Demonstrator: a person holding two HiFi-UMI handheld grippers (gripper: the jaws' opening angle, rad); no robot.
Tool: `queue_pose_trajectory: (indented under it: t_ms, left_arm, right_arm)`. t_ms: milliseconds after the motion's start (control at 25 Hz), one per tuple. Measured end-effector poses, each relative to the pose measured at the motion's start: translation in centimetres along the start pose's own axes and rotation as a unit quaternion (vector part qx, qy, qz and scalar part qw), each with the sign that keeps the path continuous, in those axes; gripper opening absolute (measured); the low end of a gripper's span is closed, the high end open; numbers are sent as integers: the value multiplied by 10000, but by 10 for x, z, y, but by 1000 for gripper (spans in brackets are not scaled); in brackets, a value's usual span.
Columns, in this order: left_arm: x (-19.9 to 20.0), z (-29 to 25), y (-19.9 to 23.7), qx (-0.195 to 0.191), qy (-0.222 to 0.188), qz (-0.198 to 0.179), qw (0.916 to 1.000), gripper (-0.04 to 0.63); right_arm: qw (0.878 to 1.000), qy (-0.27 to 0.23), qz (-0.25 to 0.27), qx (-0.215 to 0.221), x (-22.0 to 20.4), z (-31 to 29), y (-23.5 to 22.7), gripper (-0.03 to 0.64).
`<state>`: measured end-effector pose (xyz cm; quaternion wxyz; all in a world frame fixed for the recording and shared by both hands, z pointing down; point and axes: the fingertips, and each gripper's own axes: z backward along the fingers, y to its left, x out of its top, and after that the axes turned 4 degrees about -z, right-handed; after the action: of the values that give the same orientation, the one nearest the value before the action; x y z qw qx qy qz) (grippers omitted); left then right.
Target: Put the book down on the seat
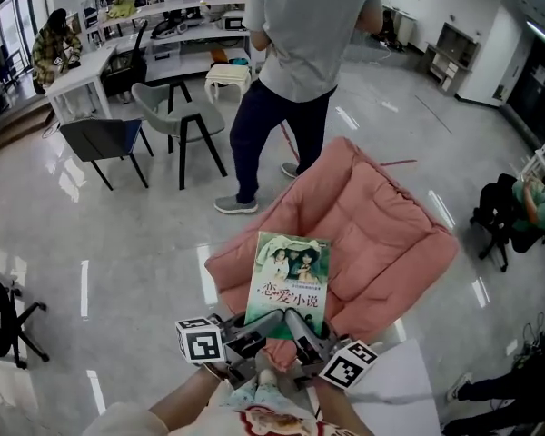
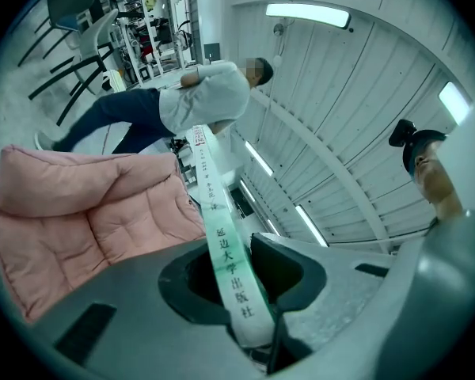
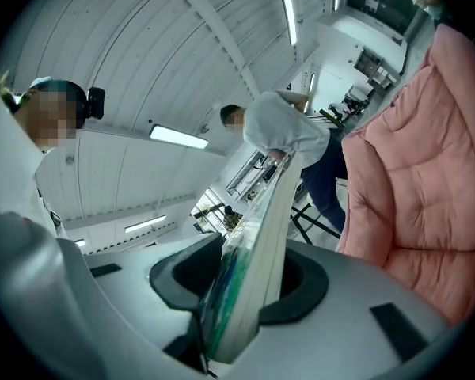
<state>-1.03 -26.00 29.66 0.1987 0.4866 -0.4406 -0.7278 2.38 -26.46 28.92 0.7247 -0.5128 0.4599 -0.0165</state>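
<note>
Green book (image 1: pixel 289 280) over pink seat (image 1: pixel 386 230), left gripper (image 1: pixel 252 330) jaws clenched on its spine, right gripper (image 1: pixel 307 330) jaws grasping its page edge

Glossy pale floor (image 1: pixel 91 243) reflecting overhead light. A grey chair (image 1: pixel 163 105) and white desks (image 1: pixel 84 73) stand at the rear. Strip lights (image 2: pixel 307 13) cross a white panelled ceiling (image 2: pixel 364 117).

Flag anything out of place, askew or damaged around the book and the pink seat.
Nothing is spilled or damaged. The book is not yet on the seat: the left gripper and right gripper both clamp its near edge and hold it above. A person stands close behind the seat.
</note>
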Motion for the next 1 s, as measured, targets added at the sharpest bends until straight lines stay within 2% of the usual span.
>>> queue_pose_trajectory:
  t_ms: [240, 520, 1000]
  left_arm:
    - [-3, -6, 21, 16, -15, -8, 10000, 91]
    - [-18, -12, 49, 192, 56, 239, 9995, 91]
    - [-62, -8, 107, 412, 133, 599, 9973, 91]
  right_arm:
    - [10000, 35, -8, 18, -4, -5, -21, 135]
    - [9995, 152, -240, -147, -16, -3, -53, 135]
    - [9970, 349, -565, -390, -59, 6, -110, 135]
